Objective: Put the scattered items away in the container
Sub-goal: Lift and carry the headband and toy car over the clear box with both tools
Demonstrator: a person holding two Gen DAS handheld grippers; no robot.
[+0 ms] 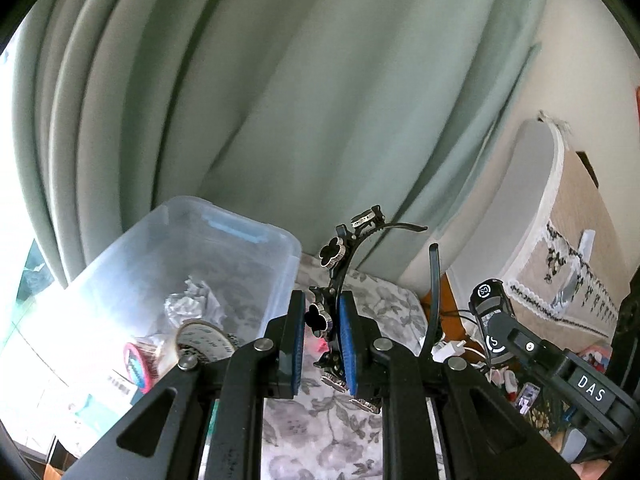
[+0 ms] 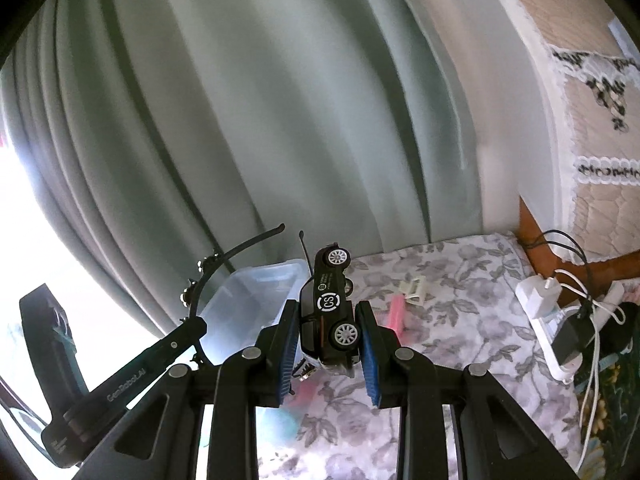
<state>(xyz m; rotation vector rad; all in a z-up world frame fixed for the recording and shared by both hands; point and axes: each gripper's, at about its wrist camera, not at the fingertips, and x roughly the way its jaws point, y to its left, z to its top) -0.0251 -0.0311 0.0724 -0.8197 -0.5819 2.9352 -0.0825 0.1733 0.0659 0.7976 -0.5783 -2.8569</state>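
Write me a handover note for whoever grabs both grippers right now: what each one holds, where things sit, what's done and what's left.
Left gripper: shut on the black flower headband, held up off the bed, just right of the clear plastic bin.
Right gripper: shut on the black toy car, also lifted, with the bin ahead and to its left.
Done: crumpled paper and tape rolls are already in the bin.
Left: drop the headband and car in, then probably collect the pink item and the white clip lying on the floral bedspread.
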